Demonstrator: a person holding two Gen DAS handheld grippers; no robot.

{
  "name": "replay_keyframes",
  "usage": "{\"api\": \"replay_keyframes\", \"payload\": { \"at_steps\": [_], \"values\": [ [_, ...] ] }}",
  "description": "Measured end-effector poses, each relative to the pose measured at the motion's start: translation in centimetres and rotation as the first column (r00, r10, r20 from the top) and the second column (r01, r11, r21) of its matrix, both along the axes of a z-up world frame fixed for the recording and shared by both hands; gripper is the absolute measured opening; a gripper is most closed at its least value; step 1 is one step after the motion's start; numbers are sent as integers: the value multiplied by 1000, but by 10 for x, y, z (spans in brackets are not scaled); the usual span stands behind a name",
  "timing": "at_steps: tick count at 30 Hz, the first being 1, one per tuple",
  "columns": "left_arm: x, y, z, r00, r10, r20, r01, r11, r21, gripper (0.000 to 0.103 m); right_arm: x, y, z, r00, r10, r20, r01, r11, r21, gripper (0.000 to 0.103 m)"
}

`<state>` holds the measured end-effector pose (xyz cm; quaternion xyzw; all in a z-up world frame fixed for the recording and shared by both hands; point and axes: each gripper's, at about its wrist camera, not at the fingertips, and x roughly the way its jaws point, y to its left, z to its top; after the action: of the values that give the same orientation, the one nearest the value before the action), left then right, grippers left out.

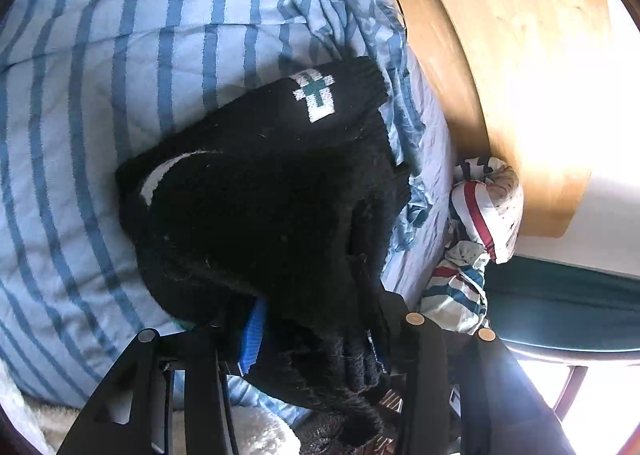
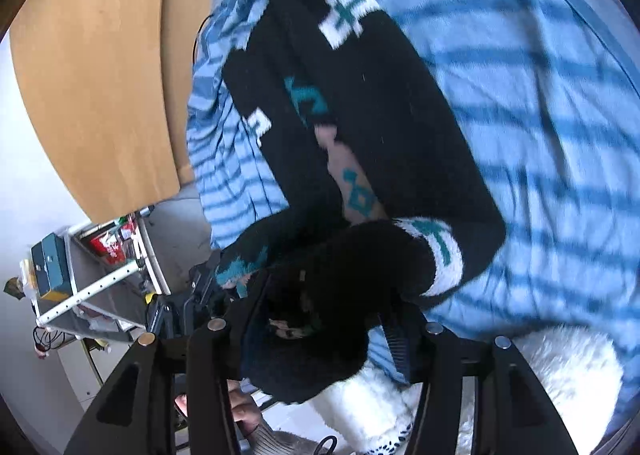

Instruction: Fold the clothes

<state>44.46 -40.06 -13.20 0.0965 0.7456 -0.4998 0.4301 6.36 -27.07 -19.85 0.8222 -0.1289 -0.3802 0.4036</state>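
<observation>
A black knitted sweater (image 1: 260, 183) with white and teal patterns lies folded on the blue striped bedspread (image 1: 100, 95). Its near end bunches up between the fingers of my left gripper (image 1: 316, 343), which stand apart; a blue pad (image 1: 252, 339) shows bare beside the fabric. In the right wrist view the same sweater (image 2: 380, 115) stretches away across the bedspread (image 2: 540, 95). A thick black fold sits between the fingers of my right gripper (image 2: 320, 339), with a gap of bedding showing before the right-hand pad (image 2: 398, 347).
A wooden headboard (image 1: 500, 55) borders the bed. A knotted patterned cloth (image 1: 480, 215) hangs at its corner. A white fluffy blanket (image 2: 560, 367) lies at the near edge. A cluttered shelf unit (image 2: 100, 275) stands on the floor beside the bed. A person's hand (image 2: 244, 415) shows below.
</observation>
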Motion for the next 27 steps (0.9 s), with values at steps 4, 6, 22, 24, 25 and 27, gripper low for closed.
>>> {"api": "replay_keyframes", "payload": {
  "at_steps": [4, 6, 22, 24, 25, 27],
  "values": [
    [6, 16, -6, 1000, 0, -22, -1, 1000, -18, 44, 11, 2, -6, 1000, 28, 14, -28, 999, -18, 56],
    [12, 37, -7, 1000, -11, -25, 11, 1000, -22, 44, 22, 12, -4, 999, 48, 12, -48, 999, -16, 56],
    [85, 171, -51, 997, 46, 63, -54, 988, 146, 67, 129, 74, 59, 885, 295, -361, -236, 951, 198, 80],
    [91, 172, -22, 992, 47, 114, -54, 997, 58, 70, 133, 72, 75, 855, 309, -417, -246, 949, 199, 80],
    [93, 172, -13, 989, 50, 137, -54, 998, 31, 71, 135, 71, 83, 839, 316, -443, -251, 947, 200, 80],
    [94, 166, 6, 982, 52, 183, -45, 998, -45, 71, 142, 63, 98, 817, 318, -482, -280, 948, 151, 80]
  ]
}}
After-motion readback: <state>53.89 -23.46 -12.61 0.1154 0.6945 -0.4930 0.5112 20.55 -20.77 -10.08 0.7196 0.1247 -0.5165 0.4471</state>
